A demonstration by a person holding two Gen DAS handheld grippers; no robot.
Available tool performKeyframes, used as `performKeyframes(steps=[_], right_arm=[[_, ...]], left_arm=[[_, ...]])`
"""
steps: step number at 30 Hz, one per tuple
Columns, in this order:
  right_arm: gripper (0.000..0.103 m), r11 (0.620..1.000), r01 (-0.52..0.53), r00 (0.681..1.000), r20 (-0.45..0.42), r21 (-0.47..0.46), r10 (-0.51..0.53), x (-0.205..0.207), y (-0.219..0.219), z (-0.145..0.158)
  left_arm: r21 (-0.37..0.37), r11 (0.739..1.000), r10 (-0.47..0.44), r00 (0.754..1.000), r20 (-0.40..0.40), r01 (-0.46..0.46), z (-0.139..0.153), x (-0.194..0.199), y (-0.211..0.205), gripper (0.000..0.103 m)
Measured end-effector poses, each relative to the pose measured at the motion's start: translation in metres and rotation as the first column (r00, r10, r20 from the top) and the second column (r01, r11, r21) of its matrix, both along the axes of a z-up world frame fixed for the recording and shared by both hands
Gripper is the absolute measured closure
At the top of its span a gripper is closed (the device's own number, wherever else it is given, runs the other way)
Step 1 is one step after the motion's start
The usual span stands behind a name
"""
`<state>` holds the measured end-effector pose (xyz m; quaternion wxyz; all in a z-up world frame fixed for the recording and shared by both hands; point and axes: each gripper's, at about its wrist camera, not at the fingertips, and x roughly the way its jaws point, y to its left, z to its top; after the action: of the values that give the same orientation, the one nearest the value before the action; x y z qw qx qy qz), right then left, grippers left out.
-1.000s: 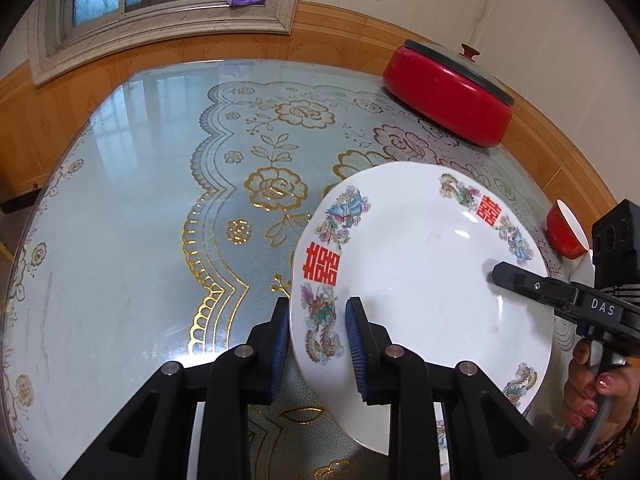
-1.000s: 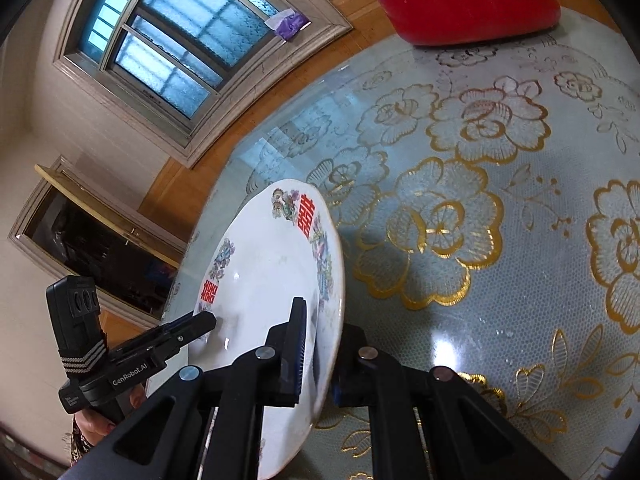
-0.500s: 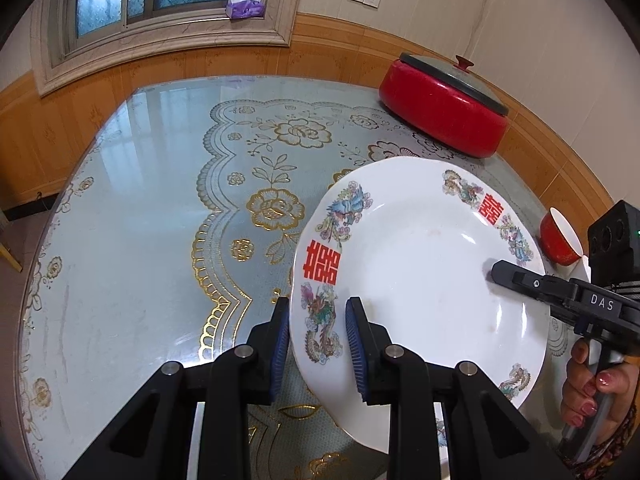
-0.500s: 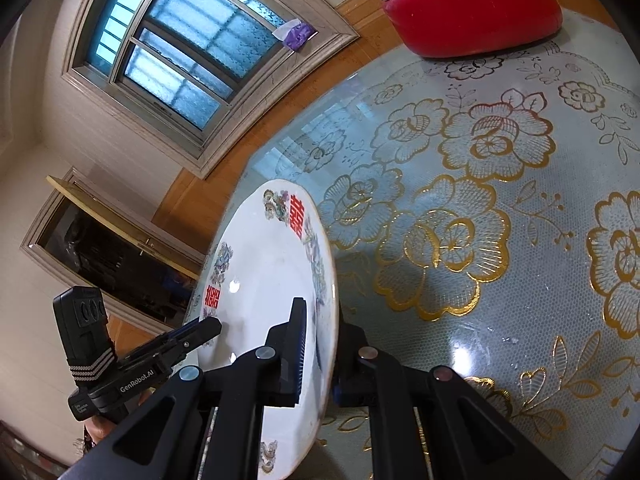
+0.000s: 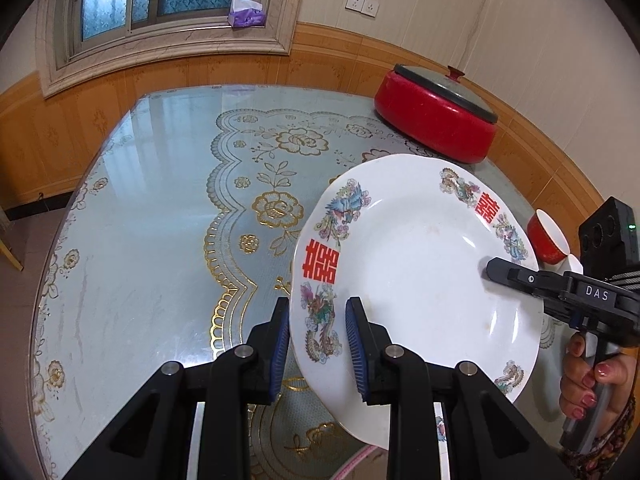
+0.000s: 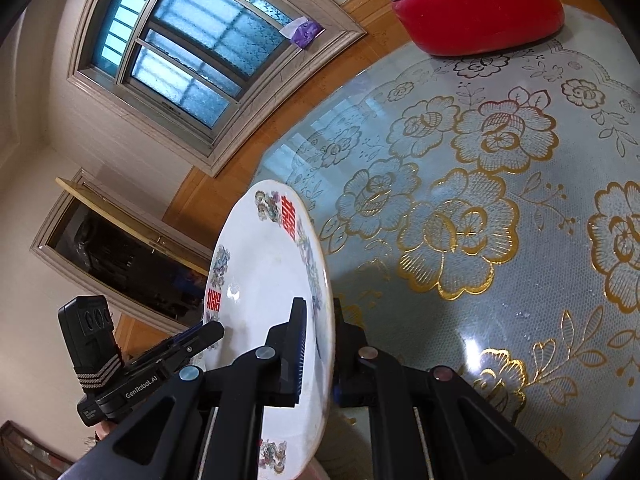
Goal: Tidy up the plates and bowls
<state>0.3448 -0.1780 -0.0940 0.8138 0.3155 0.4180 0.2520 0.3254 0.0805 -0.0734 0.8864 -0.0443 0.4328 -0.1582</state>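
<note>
The glass-topped table (image 5: 132, 216) is spread wide under the lace pattern, a red lidded pot (image 5: 436, 120) parked at about one o'clock in the left wrist view. Above the table, off the surface, the white plate (image 5: 416, 276) is carried at five o'clock in that view, its decorated face turned up and toward the left camera. It is round, so no long axis is offered; it is tilted, the rim nearest the left gripper lower in the picture. A small red bowl (image 5: 546, 240) is glimpsed just past the plate's rim at three o'clock.

The left gripper (image 5: 316, 344) is clamped on the near rim, one pad above, one beneath. The right gripper (image 6: 316, 352) is pinched tight on the opposite rim.

Risk, as judged here: the glazed rim could be slipped from a pad if the two hands are pulled apart or twisted unevenly, and the plate could be dropped onto glass.
</note>
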Motion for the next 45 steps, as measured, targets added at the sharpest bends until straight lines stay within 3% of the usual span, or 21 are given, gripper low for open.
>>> performKeyframes(steps=[12, 22, 37, 45], right_arm=[[0.094, 0.999, -0.033, 0.999, -0.014, 0.025, 0.033, -0.045, 0.001, 0.006], [0.094, 0.997, -0.077, 0.996, -0.046, 0.017, 0.078, -0.099, 0.008, -0.004], [0.091, 0.991, -0.133, 0.972, -0.195, 0.023, 0.135, -0.161, 0.020, -0.033], [0.090, 0.991, -0.135, 0.954, -0.268, 0.006, 0.132, -0.162, 0.018, -0.033]], left_arm=[[-0.022, 1.000, -0.015, 1.000, 0.019, 0.016, 0.011, -0.049, 0.012, 0.076], [-0.040, 0.999, -0.011, 1.000, -0.012, 0.011, 0.003, -0.104, 0.021, 0.076], [-0.053, 0.999, -0.016, 0.994, -0.105, 0.010, -0.015, -0.159, 0.034, 0.074], [-0.061, 0.998, -0.034, 0.990, -0.134, 0.026, -0.021, -0.166, 0.035, 0.074]])
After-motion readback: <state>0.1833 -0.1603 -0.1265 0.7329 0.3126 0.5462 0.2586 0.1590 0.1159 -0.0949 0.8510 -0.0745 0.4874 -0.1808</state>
